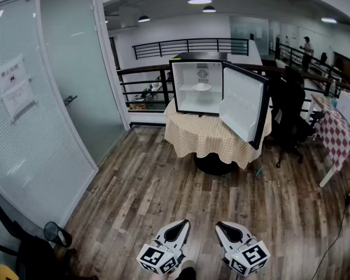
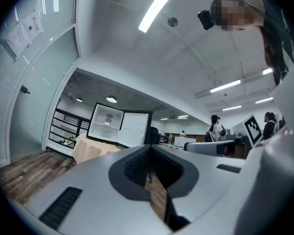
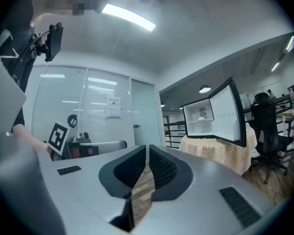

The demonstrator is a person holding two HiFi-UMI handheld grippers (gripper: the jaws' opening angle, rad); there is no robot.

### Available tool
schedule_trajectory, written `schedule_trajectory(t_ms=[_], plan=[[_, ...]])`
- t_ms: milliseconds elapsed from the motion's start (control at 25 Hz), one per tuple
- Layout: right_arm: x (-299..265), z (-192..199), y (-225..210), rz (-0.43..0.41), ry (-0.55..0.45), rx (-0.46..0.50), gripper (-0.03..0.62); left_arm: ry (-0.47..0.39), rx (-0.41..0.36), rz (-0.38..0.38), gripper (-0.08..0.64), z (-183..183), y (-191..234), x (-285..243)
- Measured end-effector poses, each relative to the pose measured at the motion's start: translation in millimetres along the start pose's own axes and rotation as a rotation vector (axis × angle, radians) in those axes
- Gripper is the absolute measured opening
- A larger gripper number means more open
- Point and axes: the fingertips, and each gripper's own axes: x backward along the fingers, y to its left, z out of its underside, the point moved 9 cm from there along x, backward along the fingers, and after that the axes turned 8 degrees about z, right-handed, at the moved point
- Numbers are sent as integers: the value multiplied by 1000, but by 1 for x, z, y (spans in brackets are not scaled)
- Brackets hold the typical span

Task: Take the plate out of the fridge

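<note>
Left tongs [image 1: 183, 223] and right tongs [image 1: 222, 226] are both closed, empty, far from the fridge [image 1: 186, 74]. The plate [image 1: 202, 87] sits mid-shelf inside; arriving unopened could shove it back, or clip the door [image 1: 242, 107] overhanging the worktop's [image 1: 204, 137] right edge

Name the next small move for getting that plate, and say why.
Probably walk toward the mini fridge: its door stands open and the plate sits on its shelf, yet the left hand-held gripper and right hand-held gripper are both shut, empty and far short of it.
</note>
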Motion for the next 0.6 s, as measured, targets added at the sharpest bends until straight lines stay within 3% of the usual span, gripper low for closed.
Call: schedule_trajectory(t_ms=[240,600], plan=[[-83,-20,-31,54,-24,20,48,-2,-13,29,9,-15,72,-58],[-179,-19,-55,85,1,8,48,9,-19,55,9,-21,163,-99]])
